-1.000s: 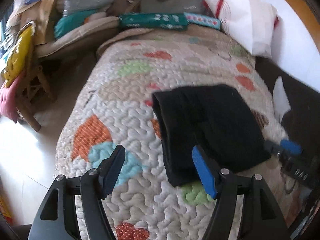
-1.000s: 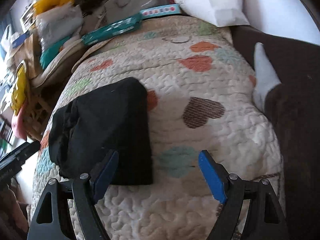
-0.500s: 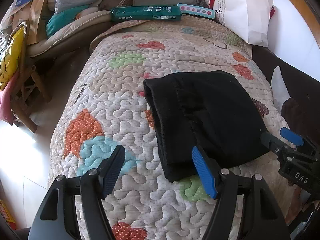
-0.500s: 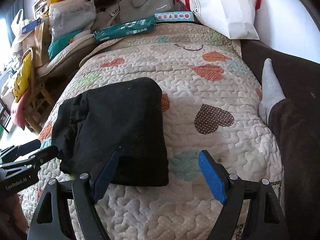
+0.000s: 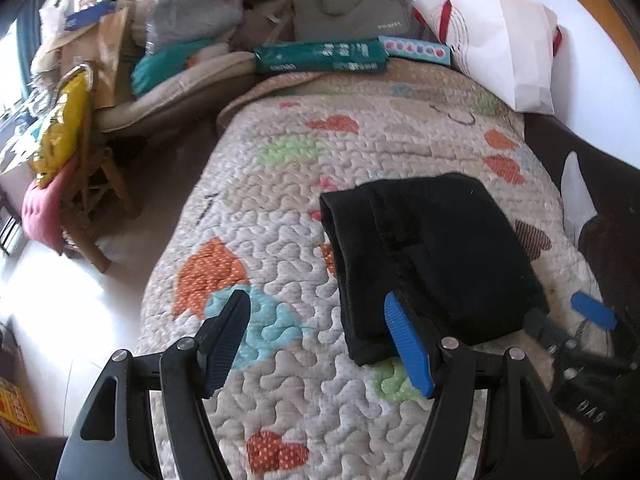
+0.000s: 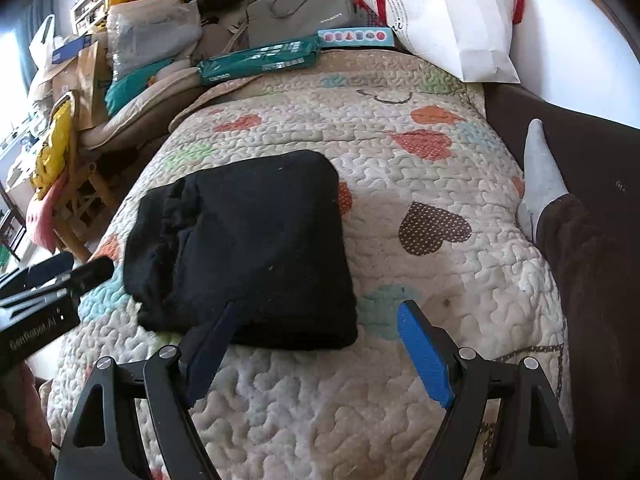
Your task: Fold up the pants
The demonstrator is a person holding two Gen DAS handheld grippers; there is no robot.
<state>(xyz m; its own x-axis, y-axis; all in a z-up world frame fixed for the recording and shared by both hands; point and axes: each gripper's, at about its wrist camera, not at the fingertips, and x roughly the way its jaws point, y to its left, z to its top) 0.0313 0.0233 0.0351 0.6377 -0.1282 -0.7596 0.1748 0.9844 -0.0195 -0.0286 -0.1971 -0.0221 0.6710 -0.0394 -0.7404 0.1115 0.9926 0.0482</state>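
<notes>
The black pants (image 5: 432, 248) lie folded into a compact rectangle on the heart-patterned quilt (image 5: 280, 200); they also show in the right wrist view (image 6: 248, 248). My left gripper (image 5: 316, 340) is open and empty, at the near left corner of the bundle, its right finger over the edge. My right gripper (image 6: 320, 348) is open and empty at the bundle's near right corner. Each gripper shows at the edge of the other's view.
A white bag (image 6: 452, 12), a green pack (image 6: 260, 60) and a grey case (image 6: 300, 8) lie at the bed's far end. Piled clutter and a wooden chair (image 5: 88, 192) stand left. A socked foot (image 6: 540, 168) and brown-clad leg lie right.
Both grippers have drawn back slightly from the folded pants and stayed open. The pants have not moved.
</notes>
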